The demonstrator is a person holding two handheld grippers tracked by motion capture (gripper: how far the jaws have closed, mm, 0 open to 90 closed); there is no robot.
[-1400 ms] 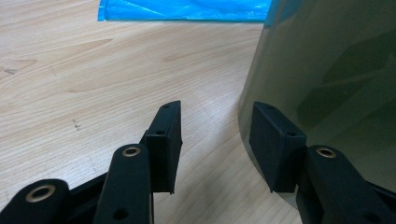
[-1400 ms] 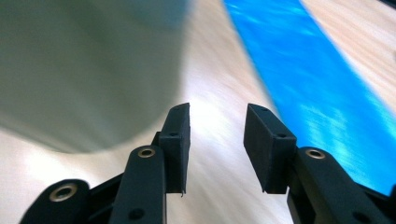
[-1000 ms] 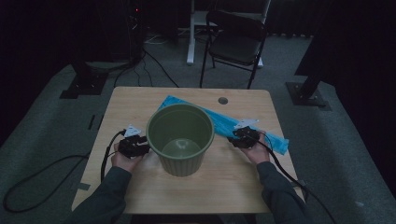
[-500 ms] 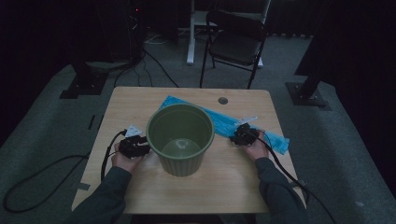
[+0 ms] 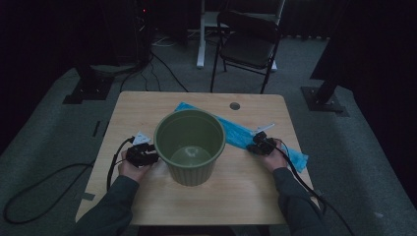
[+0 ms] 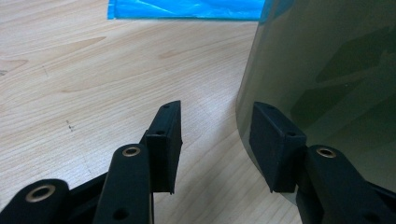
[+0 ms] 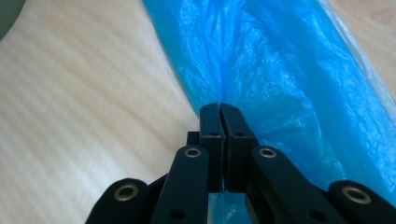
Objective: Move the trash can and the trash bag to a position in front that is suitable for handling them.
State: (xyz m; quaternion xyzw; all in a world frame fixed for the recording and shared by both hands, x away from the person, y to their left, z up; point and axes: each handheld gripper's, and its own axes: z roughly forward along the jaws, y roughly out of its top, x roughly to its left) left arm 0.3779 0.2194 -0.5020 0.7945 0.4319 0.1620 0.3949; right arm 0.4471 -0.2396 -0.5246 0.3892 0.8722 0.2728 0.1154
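A light wooden table (image 5: 147, 113), big and bare at the near edge. In the middle, a big green pot (image 5: 190, 146), standing upright, open mouth up. Behind the pot, a long blue plastic bag (image 5: 241, 133), lying flat, long way slanting from the far middle of the table down to the near right side. Right next to the right hand-held gripper (image 5: 257, 146), far from the left one. So, right hand nearer for the bag, left hand nearer for the pot.

Right hand-held gripper (image 7: 219, 109) pinched tight on a fold of the blue plastic bag (image 7: 280, 70), jaws pressed together, thin plastic bunched up at the tips. Likely next: lifting the bag up and over toward the pot on its left.

Left hand-held gripper (image 6: 217, 135) with jaws spread wide, holding nothing, one jaw up close to the side of the green pot (image 6: 327, 70); touching or not, hard to tell.

No words, labels or brand marks to read anywhere.
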